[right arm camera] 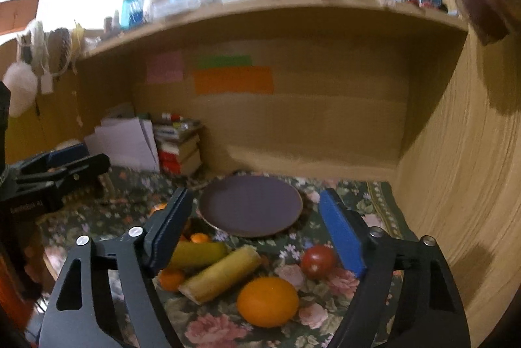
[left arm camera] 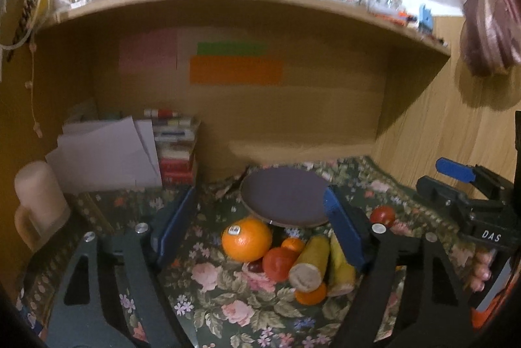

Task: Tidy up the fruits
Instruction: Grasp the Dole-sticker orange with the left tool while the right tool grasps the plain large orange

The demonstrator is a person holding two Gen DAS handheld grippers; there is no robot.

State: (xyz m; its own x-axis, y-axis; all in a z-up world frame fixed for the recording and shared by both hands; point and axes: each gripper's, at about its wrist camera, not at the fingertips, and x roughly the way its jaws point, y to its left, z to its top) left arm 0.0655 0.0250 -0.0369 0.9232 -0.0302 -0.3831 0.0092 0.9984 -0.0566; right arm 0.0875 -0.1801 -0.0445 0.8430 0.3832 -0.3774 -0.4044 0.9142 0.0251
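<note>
Approach step: both grippers, left gripper [left arm camera: 260, 217] and right gripper [right arm camera: 257, 234], released, nothing grasped. Fruits loose beside empty plate [right arm camera: 250, 206]. Next: close on orange [right arm camera: 267, 301], probably.

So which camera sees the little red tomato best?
The right wrist view: the tomato sits whole and unblocked on the floral cloth. The left wrist view shows it smaller, partly behind the hand-held gripper's arm.
</note>
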